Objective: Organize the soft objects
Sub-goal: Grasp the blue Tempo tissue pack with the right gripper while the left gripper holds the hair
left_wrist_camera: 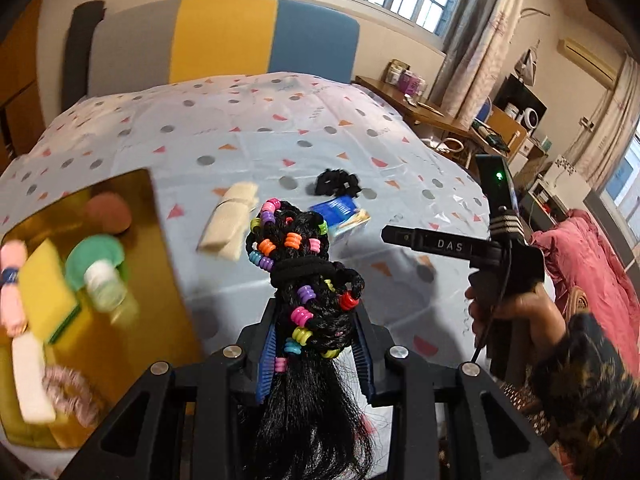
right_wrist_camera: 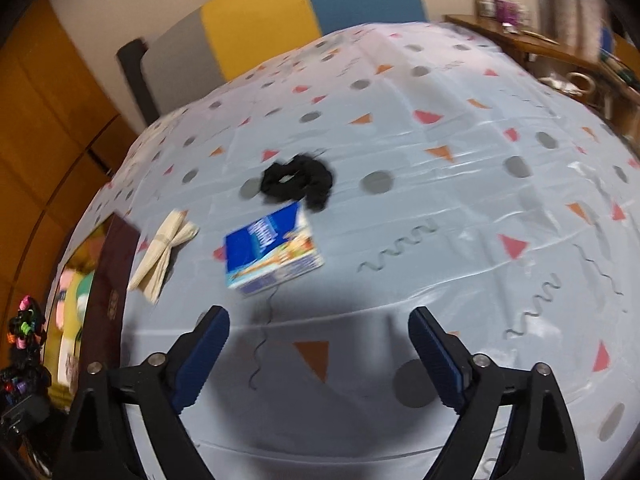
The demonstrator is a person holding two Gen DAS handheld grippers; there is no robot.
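Observation:
My left gripper (left_wrist_camera: 316,344) is shut on a black braided hairpiece with coloured beads (left_wrist_camera: 298,256), held above the bed beside the yellow box (left_wrist_camera: 160,240). The hairpiece also shows at the far left of the right wrist view (right_wrist_camera: 26,328). My right gripper (right_wrist_camera: 319,344) is open and empty above the bedsheet; it shows in the left wrist view (left_wrist_camera: 404,236) too. On the sheet lie a cream folded cloth (left_wrist_camera: 230,222) (right_wrist_camera: 164,256), a black scrunchie (left_wrist_camera: 336,184) (right_wrist_camera: 298,180) and a blue carton (left_wrist_camera: 340,216) (right_wrist_camera: 272,256).
The yellow box holds a yellow sponge (left_wrist_camera: 44,288), a green puff (left_wrist_camera: 94,256), a brown ball (left_wrist_camera: 108,212), a pink item (left_wrist_camera: 12,280), a small bottle (left_wrist_camera: 106,288) and a pink scrunchie (left_wrist_camera: 68,394). A desk (left_wrist_camera: 420,108) and a pink quilt (left_wrist_camera: 592,256) stand right of the bed.

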